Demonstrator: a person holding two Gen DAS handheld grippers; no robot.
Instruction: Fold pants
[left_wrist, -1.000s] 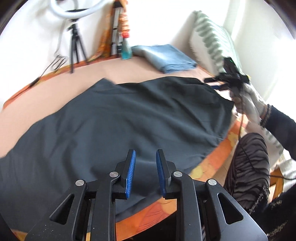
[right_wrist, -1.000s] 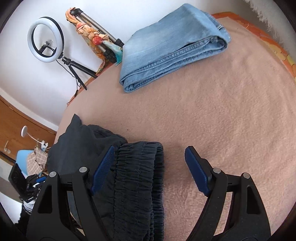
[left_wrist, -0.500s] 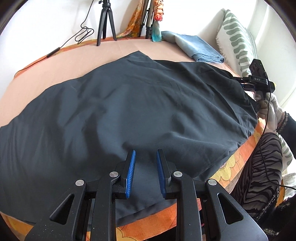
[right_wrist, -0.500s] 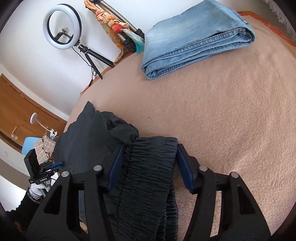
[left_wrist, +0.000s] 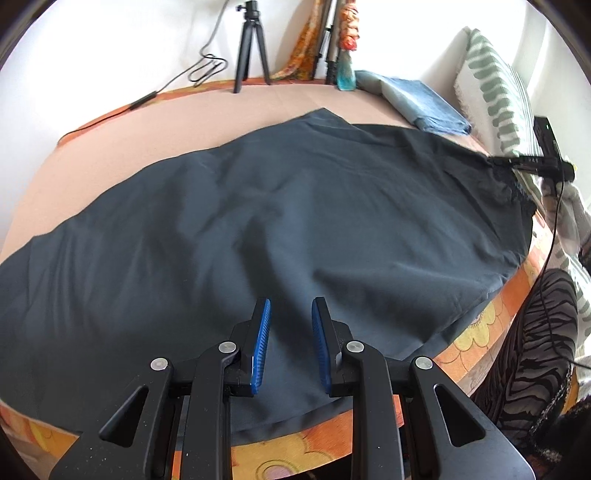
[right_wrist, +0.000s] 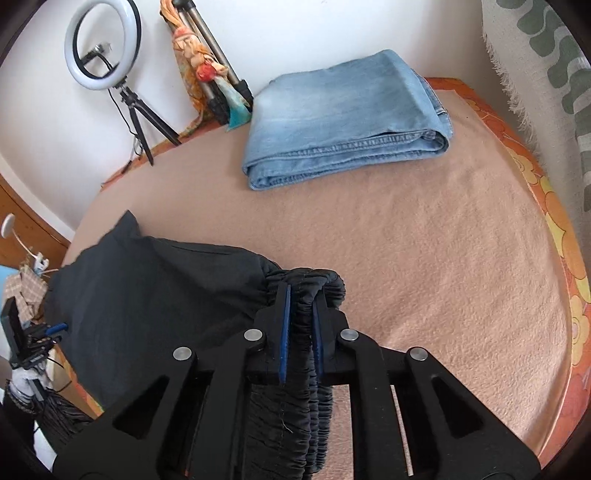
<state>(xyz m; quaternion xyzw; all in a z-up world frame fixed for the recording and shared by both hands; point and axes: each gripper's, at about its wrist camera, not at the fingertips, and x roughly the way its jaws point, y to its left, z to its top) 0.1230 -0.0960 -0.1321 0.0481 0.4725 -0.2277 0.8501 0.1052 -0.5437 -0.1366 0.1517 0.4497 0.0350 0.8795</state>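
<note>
Barely begun: waistband gripped, pants unfolded

Nearest, the right gripper (right_wrist: 300, 325) is closing its fingers on the elastic waistband (right_wrist: 295, 295) of the black pants (left_wrist: 258, 206). These lie spread flat on the bed (right_wrist: 406, 240), no fold made. The left gripper (left_wrist: 290, 339) hovers over them, fingers slightly apart, empty. Beyond the pants, folded jeans (right_wrist: 343, 118) sit.
</note>
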